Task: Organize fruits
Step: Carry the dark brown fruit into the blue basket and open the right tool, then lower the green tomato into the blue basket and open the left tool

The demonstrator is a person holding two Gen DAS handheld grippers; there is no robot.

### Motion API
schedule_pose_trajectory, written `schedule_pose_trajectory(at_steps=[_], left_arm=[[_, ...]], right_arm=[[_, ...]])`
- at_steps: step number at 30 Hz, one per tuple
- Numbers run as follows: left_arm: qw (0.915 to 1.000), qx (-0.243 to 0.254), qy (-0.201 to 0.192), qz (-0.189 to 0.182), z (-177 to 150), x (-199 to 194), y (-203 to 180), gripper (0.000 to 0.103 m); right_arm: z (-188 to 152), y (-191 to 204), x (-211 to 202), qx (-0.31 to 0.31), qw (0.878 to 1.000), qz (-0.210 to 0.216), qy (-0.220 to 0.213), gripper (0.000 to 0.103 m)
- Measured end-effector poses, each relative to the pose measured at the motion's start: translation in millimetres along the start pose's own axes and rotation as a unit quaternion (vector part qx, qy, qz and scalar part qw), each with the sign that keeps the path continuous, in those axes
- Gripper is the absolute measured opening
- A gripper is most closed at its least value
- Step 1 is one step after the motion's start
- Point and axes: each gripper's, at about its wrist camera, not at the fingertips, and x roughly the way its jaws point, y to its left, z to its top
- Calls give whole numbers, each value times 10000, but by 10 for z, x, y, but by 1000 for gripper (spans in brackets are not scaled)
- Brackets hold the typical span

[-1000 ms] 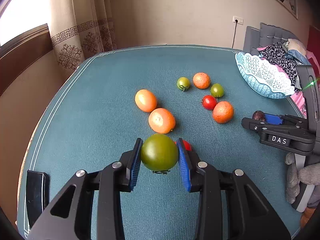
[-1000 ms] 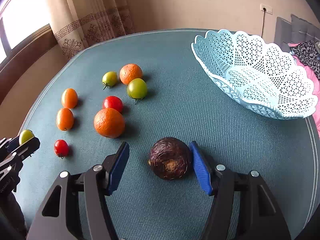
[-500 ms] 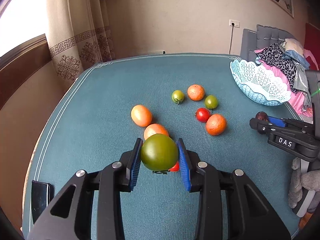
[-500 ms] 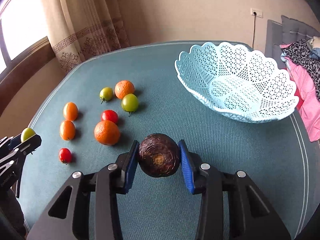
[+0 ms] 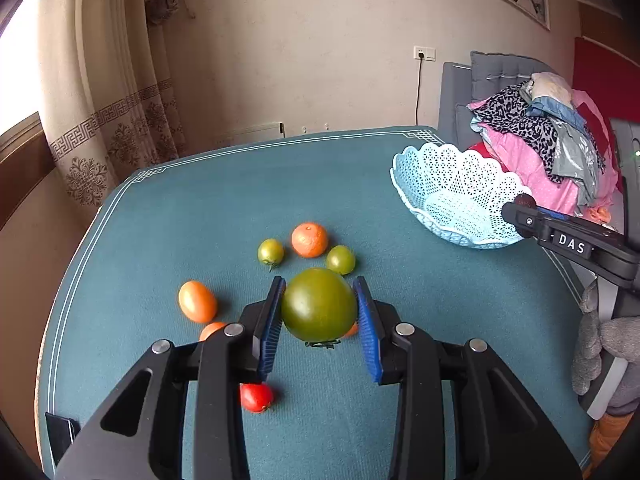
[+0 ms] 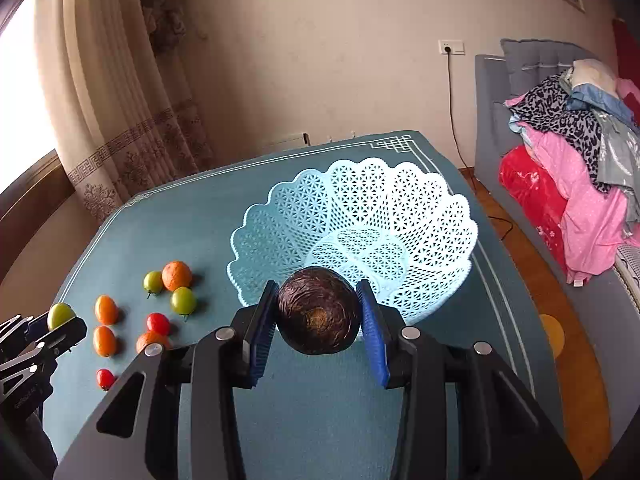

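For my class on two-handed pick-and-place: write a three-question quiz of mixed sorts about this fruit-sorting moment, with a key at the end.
1. True or false: the left gripper holds a large green tomato clear of the table.
2. Multiple choice: what does the right gripper hold? A) an orange B) a dark brown wrinkled fruit C) a red tomato D) nothing
3. Fill in: in the right wrist view, the light blue basket holds ____ fruit.

Key
1. True; its blue pads press both sides.
2. B
3. No; only the lattice floor shows through.
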Motion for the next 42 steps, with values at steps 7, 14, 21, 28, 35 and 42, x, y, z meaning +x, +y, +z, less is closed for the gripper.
schedule_pose_trajectory(at_steps=[7, 14, 21, 28, 35, 42], left_arm=[[9998, 124, -34, -131, 185, 117, -237, 35], [9991, 315, -72, -291, 370, 291, -457, 35], [9964, 552, -64, -638, 577, 536, -786, 35], [9927, 737, 60, -955, 689, 809, -1088, 36], [9938, 628, -113, -908, 734, 842, -1094, 69], [9959, 579, -289, -635, 746, 746, -970, 93]], right_arm=[[101, -302, 192, 345, 9992, -188, -25, 43], [88, -383, 120, 488, 9979, -290, -300, 51], [42, -428, 76, 548, 9967, -422, -432, 53], [-2, -491, 82, 632, 9954, -555, -466, 64], [-19, -548, 87, 682, 9940, -706, -483, 69], [-10, -491, 74, 604, 9944, -725, -472, 73]])
